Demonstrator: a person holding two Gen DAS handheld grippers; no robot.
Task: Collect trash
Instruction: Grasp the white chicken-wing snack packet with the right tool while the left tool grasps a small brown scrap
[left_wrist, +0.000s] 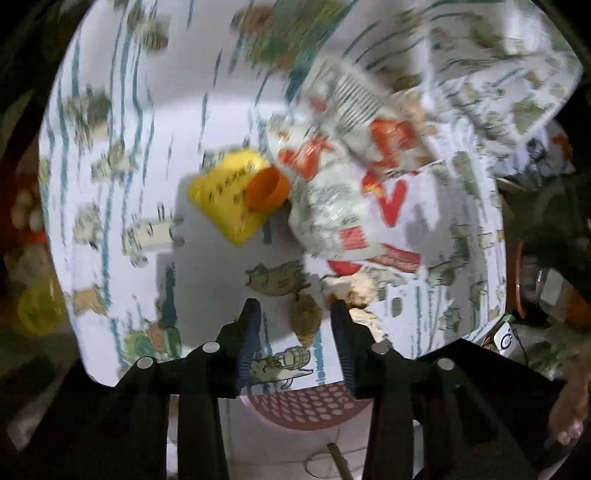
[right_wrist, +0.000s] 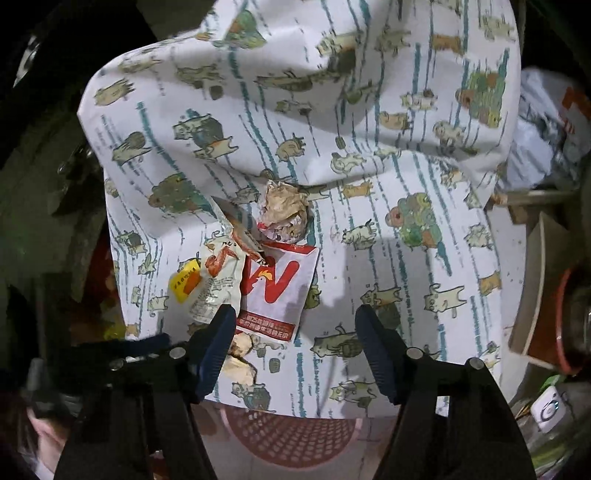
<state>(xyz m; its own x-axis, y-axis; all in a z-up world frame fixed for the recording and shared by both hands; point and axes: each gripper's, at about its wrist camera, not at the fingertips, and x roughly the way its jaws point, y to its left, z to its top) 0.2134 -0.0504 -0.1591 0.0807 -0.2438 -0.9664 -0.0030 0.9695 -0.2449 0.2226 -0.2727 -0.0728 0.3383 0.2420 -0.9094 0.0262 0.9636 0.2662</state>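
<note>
Trash lies on a table under a white cloth with cat prints (left_wrist: 110, 184) (right_wrist: 369, 166). In the left wrist view I see a yellow packet (left_wrist: 225, 195) with an orange cap (left_wrist: 266, 190), a white and red wrapper (left_wrist: 343, 192), and a small brown scrap (left_wrist: 304, 317) between the fingers of my open left gripper (left_wrist: 295, 314). In the right wrist view the red and white wrapper (right_wrist: 277, 288), a crumpled paper ball (right_wrist: 282, 212) and the yellow packet (right_wrist: 184, 282) lie just ahead of my open, empty right gripper (right_wrist: 295, 321). More crumpled paper (right_wrist: 240, 360) lies by its left finger.
A pink perforated basket (left_wrist: 295, 406) (right_wrist: 288, 435) stands below the table's near edge. Clutter, boxes and a red bowl (right_wrist: 554, 332) crowd the right side. A person's bare foot (left_wrist: 569, 413) is on the floor at the right.
</note>
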